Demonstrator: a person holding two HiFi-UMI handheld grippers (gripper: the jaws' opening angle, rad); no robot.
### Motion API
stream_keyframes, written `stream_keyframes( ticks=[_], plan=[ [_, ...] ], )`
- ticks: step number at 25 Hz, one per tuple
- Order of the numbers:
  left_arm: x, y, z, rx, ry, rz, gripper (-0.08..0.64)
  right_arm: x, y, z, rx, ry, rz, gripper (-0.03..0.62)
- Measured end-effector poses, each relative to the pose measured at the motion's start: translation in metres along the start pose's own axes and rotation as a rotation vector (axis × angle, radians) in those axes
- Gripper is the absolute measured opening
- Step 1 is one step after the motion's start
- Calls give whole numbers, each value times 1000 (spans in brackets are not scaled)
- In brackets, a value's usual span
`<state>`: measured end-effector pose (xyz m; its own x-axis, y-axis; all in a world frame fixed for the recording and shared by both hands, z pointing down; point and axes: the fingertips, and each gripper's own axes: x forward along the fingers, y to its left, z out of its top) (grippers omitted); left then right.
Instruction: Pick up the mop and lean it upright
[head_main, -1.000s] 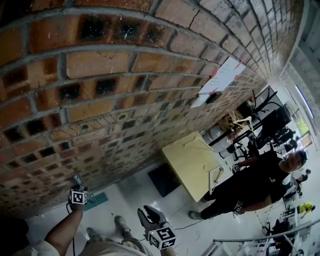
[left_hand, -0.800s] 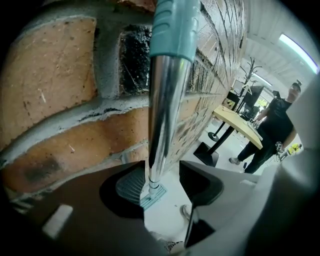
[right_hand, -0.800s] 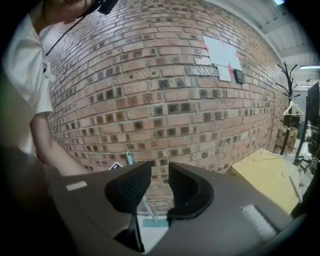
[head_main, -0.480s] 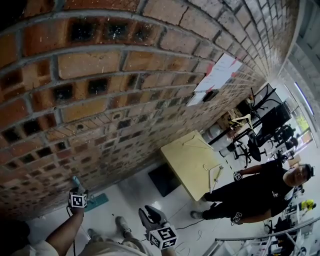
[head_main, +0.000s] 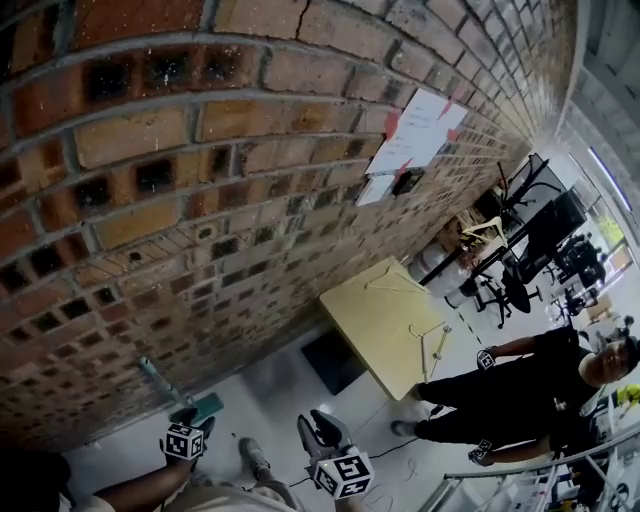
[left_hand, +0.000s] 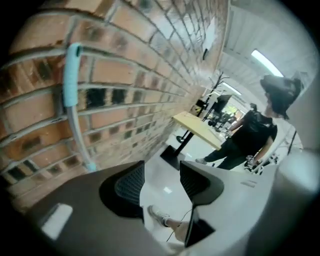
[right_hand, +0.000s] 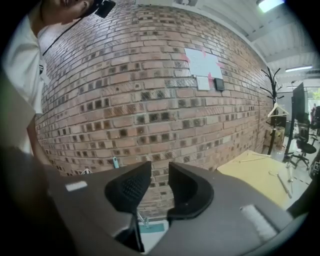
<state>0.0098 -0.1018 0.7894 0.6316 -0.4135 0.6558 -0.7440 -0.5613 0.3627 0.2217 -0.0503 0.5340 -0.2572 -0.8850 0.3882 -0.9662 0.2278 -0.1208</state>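
Where wall meets floor: the mop (left_hand: 75, 117) stands propped against the brick wall (head_main: 250, 150), its teal head (right_hand: 152, 229) on the white floor (head_main: 270, 385) at the wall's foot.
Long axis: near upright and tilted into the bricks, with the pale teal grip at the top and the head at the bottom.
Left claw (left_hand: 161, 170): wide and apart from the mop handle, which stands to its left in the left gripper view. Its jaws have just eased in a little, with nothing between them.
Right claw (right_hand: 159, 172): a narrow gap with nothing gripped. Bricks show through the gap, and the mop head shows low beyond it.
Open room: bare floor runs along the wall's foot up to the yellow table (head_main: 385, 320).
Edges: the table's black base (head_main: 330, 360) sits close to the wall. A person (head_main: 520, 385) in black stands past the table's far edge. A railing (head_main: 520, 465) crosses the lower right.
Writing: white sheets (head_main: 420, 125) with pink corners hang on the wall, too small to read. Each claw's cube carries black-and-white square markers.
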Motion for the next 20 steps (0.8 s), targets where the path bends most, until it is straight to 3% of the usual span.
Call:
stream_keyframes(
  ticks=[6,9,14,20],
  plan=[
    [-4,-174,97,221,-142,-409,210,-43,-52,15,14,-60,-112,110],
    [-18,-244,140,338,-215,-553,179,-68,-74,21,18,-93,-170,110],
    [-34,-324,175,451,-276,-682,166,-112,-103,23,46,-140,-256,110],
    [-32,-368,176,481,-250,-740,164,-146,-125,14,77,-173,-316,110]
  ],
)
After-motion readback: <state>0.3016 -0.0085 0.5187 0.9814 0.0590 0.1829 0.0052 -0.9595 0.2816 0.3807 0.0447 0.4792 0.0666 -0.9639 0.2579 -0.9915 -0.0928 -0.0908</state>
